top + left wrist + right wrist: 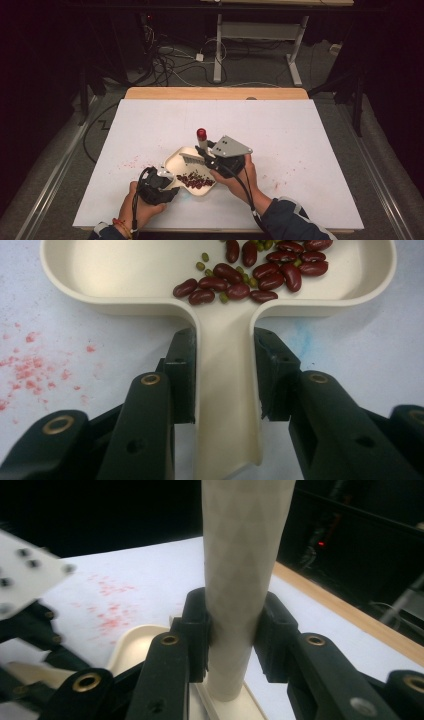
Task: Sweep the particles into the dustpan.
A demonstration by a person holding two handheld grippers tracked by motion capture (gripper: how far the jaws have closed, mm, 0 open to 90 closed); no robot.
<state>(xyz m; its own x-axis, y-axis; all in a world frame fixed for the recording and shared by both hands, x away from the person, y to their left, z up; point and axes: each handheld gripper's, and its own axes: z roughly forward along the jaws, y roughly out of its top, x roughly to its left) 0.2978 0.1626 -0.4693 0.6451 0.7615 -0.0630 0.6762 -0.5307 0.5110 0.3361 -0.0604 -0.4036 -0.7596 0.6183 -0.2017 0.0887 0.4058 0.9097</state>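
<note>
Brush (245,570) head cut off above right gripper (234,630) fingers.

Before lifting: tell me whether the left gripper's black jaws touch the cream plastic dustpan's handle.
Touching. The left gripper view shows the left gripper pads pressed against both sides of the cream plastic dustpan's handle.

Dim all round, black beyond the table (300,150), brightest on its white top. Soft, short shadows. Sharp in the high view; slightly soft up close in both gripper views. No strong glare.
</note>
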